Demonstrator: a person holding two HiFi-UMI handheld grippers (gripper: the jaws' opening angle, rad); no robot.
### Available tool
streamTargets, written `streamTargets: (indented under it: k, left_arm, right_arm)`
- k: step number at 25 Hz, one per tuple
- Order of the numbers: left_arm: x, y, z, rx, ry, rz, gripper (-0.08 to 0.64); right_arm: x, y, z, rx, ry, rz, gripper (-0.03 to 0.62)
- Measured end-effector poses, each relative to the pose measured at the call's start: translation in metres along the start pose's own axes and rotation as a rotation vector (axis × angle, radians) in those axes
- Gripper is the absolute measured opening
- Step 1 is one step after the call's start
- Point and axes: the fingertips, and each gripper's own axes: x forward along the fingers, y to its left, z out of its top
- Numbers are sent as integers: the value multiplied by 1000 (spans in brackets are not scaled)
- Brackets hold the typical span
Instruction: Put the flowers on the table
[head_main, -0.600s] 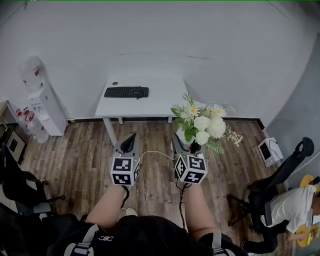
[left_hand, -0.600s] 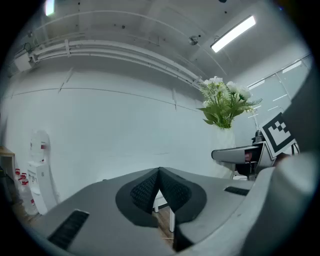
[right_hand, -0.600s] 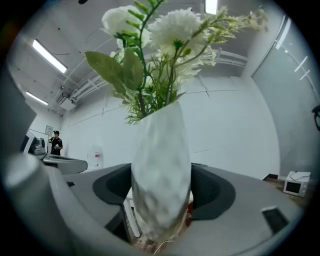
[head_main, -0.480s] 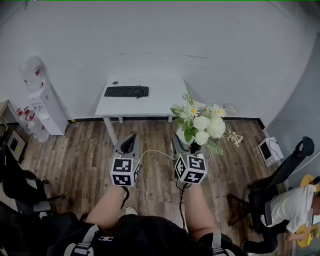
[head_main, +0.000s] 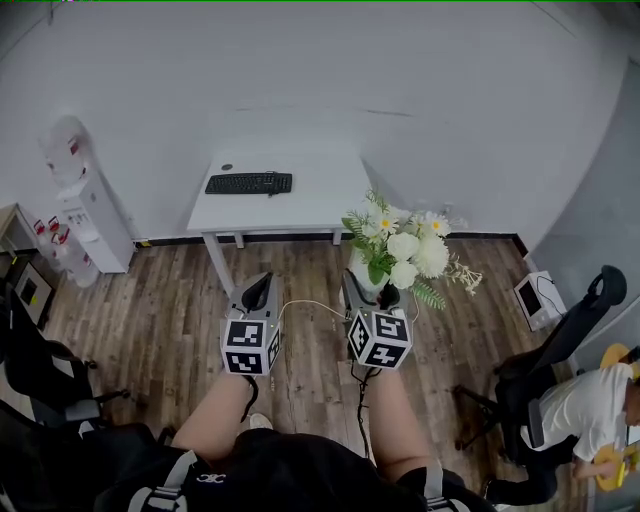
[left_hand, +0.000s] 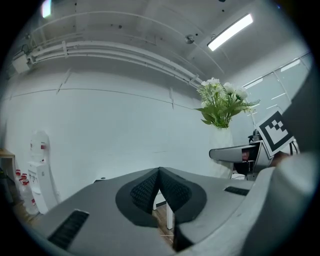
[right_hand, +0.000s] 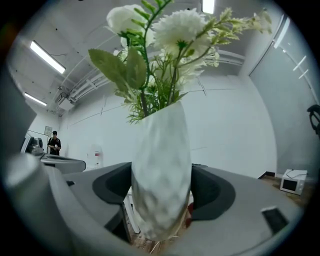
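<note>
A white vase (right_hand: 161, 170) with white flowers (head_main: 410, 248) and green leaves sits between the jaws of my right gripper (head_main: 368, 292), which is shut on the vase and holds it upright above the wooden floor. In the left gripper view the same bouquet (left_hand: 222, 102) shows to the right. My left gripper (head_main: 257, 290) is shut with nothing in it, level with the right one. The white table (head_main: 320, 200) stands ahead by the wall, beyond both grippers.
A black keyboard (head_main: 249, 183) lies on the table's left half. A water dispenser (head_main: 85, 215) stands at the left wall. A black chair (head_main: 560, 350) and a seated person (head_main: 590, 410) are at the right. A small white appliance (head_main: 533, 300) sits on the floor.
The table and keyboard have shifted slightly left in the head view, and the grippers with the vase sit a little lower; both grips are unchanged.
</note>
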Motion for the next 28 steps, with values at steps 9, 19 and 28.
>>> streamTargets:
  k: [9,19,28]
  left_arm:
    - [-5,-28,0,-9,-9,-2,3]
    - [9,-39,-12,-28,1,-8,3]
    - [68,-33,-17,-36,-9,-31,3]
  right_arm:
    - [-19,-16,-3,-17,9,12,363]
    - [-14,-27,-11,-25,17,25,363]
    - [33,-52,-16,-40,17,5,362]
